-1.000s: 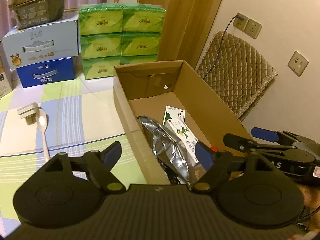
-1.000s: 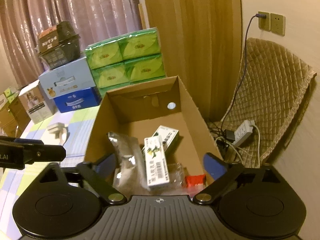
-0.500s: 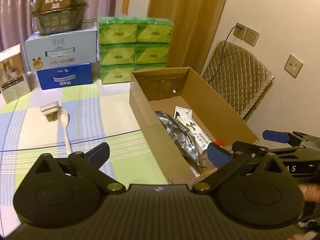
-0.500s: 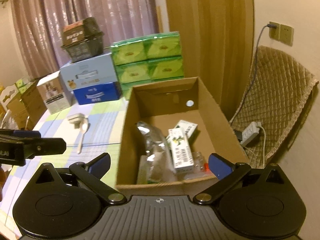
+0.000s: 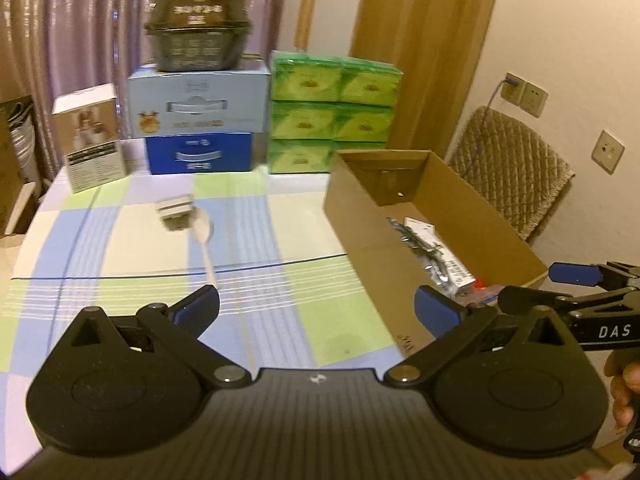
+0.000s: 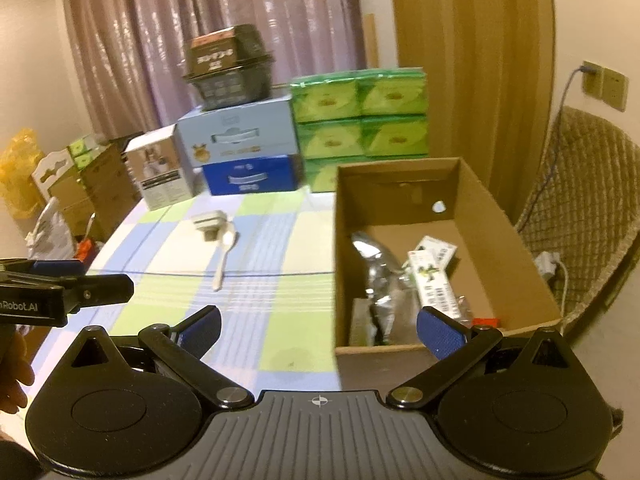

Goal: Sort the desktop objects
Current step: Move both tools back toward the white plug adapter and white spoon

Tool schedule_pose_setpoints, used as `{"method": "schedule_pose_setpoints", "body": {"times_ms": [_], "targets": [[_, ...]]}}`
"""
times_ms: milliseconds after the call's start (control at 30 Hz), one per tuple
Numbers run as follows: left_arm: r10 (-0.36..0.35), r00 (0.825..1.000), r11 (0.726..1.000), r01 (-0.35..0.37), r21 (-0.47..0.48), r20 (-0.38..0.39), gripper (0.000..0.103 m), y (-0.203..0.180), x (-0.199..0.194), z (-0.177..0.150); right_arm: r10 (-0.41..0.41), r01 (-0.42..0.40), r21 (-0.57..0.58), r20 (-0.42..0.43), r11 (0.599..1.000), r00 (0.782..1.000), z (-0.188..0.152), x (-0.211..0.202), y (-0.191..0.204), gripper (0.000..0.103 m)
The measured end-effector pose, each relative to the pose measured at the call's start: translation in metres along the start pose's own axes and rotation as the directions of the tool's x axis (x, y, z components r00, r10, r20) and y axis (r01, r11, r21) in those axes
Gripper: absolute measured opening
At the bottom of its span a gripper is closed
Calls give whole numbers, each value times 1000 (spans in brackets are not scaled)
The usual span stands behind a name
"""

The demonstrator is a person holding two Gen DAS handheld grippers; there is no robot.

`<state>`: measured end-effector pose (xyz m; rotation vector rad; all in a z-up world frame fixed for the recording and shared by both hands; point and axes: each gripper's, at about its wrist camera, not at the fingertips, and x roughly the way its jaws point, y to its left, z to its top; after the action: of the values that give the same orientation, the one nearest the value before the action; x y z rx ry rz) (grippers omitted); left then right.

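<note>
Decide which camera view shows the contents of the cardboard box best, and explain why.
The right wrist view. It looks down into the cardboard box, showing the silver bag and small carton on its floor. In the left wrist view the near wall of the box hides most of what lies inside.

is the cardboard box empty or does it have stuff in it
Not empty. The open-topped cardboard box holds a crumpled silver foil bag, white and green cartons and a small red item.
</note>
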<state>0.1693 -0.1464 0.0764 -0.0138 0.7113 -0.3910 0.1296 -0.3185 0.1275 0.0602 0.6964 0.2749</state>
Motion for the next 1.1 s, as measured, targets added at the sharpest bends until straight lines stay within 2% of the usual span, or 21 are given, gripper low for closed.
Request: {"method": "schedule_pose_setpoints", "body": {"times_ms": [433, 633, 900, 1100], "targets": [[98, 995, 994, -98, -47, 5, 102, 51, -42, -29, 106, -106, -53, -10, 993, 994, -7, 8, 51, 101], [161, 987, 986, -161, -36, 0, 102, 64, -60, -35, 150, -150, -69, 1, 986, 989, -6, 7, 68, 101], [218, 976, 976, -218, -22, 3, 102, 74, -84, -43, 178, -179, -93, -16, 980, 984, -14, 7, 87, 101], [232, 973, 972, -232, -33, -4, 102, 86, -87, -47, 161, -163, -97, -24, 982, 987, -18, 11, 98, 101]]}}
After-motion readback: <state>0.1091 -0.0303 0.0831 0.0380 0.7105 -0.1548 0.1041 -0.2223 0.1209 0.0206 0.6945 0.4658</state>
